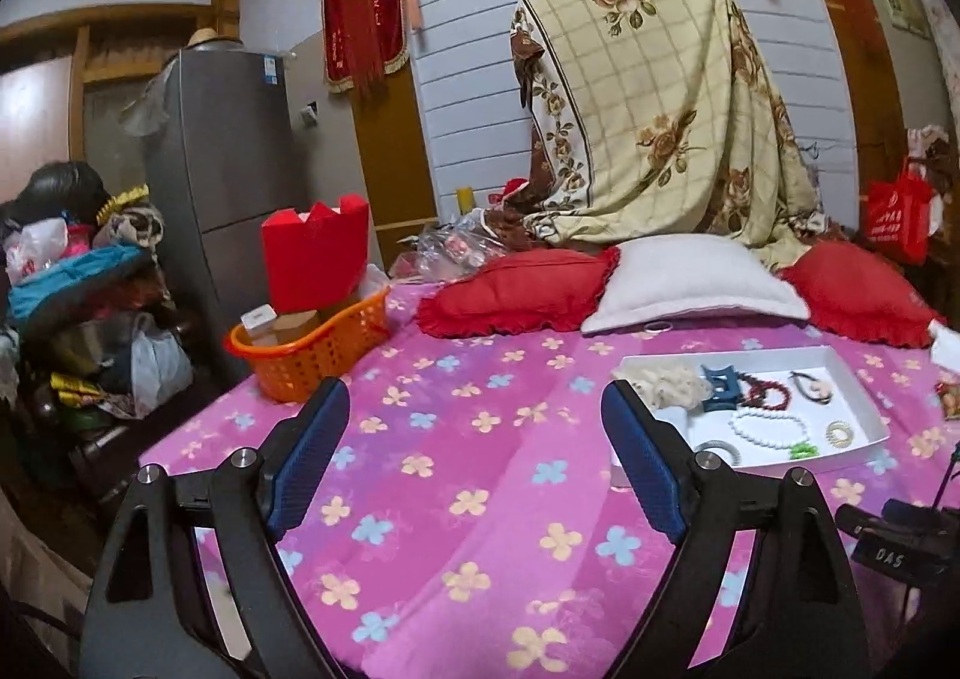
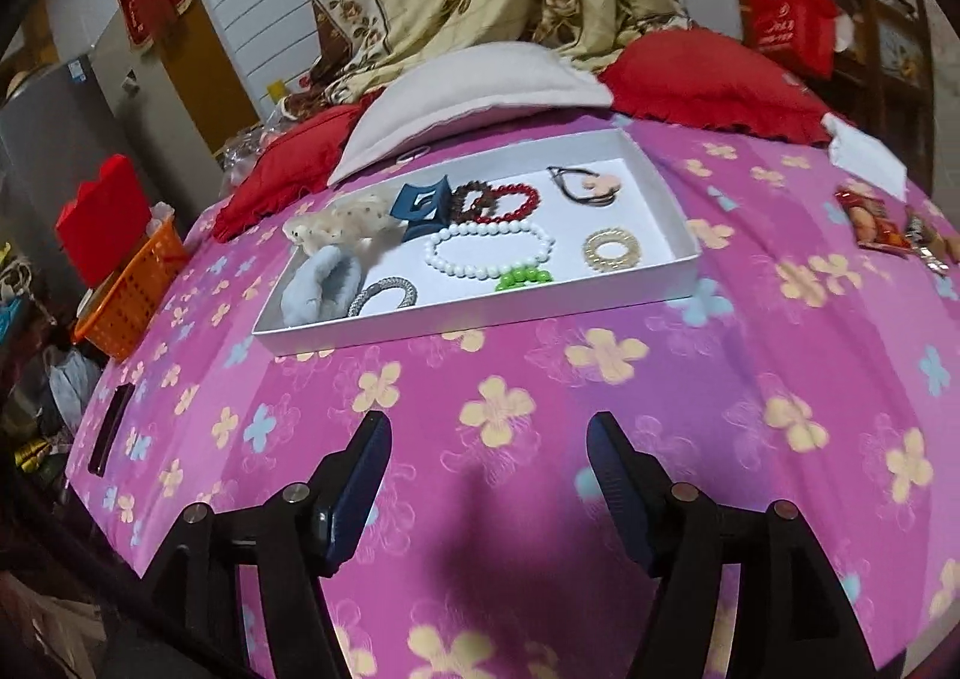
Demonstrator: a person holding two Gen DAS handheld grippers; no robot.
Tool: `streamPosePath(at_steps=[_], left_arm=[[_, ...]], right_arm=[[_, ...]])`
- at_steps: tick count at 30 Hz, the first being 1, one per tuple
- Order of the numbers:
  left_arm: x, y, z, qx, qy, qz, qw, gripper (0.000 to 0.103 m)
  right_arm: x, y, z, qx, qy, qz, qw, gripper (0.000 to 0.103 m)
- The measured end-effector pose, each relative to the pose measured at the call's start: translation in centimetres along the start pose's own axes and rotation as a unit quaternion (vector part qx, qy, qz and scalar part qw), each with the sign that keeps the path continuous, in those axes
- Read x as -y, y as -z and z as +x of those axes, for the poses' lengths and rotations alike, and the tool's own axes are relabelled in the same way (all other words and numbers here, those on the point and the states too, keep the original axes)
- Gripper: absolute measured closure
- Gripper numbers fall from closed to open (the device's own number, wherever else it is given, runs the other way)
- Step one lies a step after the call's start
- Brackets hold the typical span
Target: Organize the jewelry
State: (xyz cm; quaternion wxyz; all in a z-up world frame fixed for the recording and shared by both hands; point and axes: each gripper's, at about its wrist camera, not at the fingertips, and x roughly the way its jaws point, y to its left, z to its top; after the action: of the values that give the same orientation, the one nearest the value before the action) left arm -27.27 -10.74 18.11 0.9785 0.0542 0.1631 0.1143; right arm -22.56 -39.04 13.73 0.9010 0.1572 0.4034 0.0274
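A white tray (image 2: 672, 235) is set on the pink flowered blanket (image 2: 600, 439), just before the pillows; a white bead bracelet (image 2: 489, 250), red beads (image 2: 510, 199) (and hair ties) are laid inside. Both the left gripper (image 1: 474, 439) and the right gripper (image 2: 489, 451) are held wide and empty, well short of the tray.

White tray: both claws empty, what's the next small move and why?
Probably ease the right claw forward toward the white tray: it stands open and empty over the pink bedspread, short of the tray that holds the white bead bracelet.
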Motion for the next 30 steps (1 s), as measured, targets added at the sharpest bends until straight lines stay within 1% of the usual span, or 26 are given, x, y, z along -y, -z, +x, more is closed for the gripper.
streamPosePath(at_steps=[3,4,5,8,12,14,16,21,26,30], left_arm=[[-0.1,0.0,-1.4,0.012,0.002,-0.009,0.9999,0.017],[-0.1,0.0,-1.8,0.017,0.002,-0.010,0.9998,0.013],[-0.1,-0.1,-2.1,0.020,0.002,-0.010,0.9998,0.000],[0.3,-0.3,-3.0,0.029,0.012,-0.005,0.9995,0.000],[1.3,-0.1,-3.6,0.024,0.033,0.013,0.9991,0.000],[1.9,0.1,-3.6,0.012,0.051,0.021,0.9984,0.000],[2.4,0.4,-3.4,-0.009,0.077,0.028,0.9966,0.000],[3.2,1.1,-2.5,-0.061,0.114,0.026,0.9912,0.000],[3.9,2.1,-1.3,-0.101,0.127,0.027,0.9864,0.000],[4.2,3.3,-0.1,-0.142,0.143,0.020,0.9792,0.000]], right_arm=[[-0.5,0.4,-1.5,0.017,0.007,-0.013,1.000,0.036],[-0.7,0.6,-2.0,0.024,0.010,-0.019,0.999,0.035],[-0.8,0.6,-2.3,0.029,0.012,-0.021,0.999,0.033],[-1.3,0.8,-3.2,0.042,0.013,-0.032,0.999,0.032],[-1.9,1.0,-3.6,0.043,0.015,-0.046,0.998,0.032],[-1.9,1.1,-3.7,0.043,0.015,-0.046,0.998,0.031],[-1.9,1.2,-3.6,0.041,0.018,-0.044,0.998,0.031],[-1.6,1.5,-3.3,0.032,0.026,-0.038,0.998,0.031],[-1.3,1.6,-2.6,0.020,0.035,-0.036,0.999,0.031],[-1.5,1.8,-2.0,0.009,0.041,-0.041,0.998,0.031]])
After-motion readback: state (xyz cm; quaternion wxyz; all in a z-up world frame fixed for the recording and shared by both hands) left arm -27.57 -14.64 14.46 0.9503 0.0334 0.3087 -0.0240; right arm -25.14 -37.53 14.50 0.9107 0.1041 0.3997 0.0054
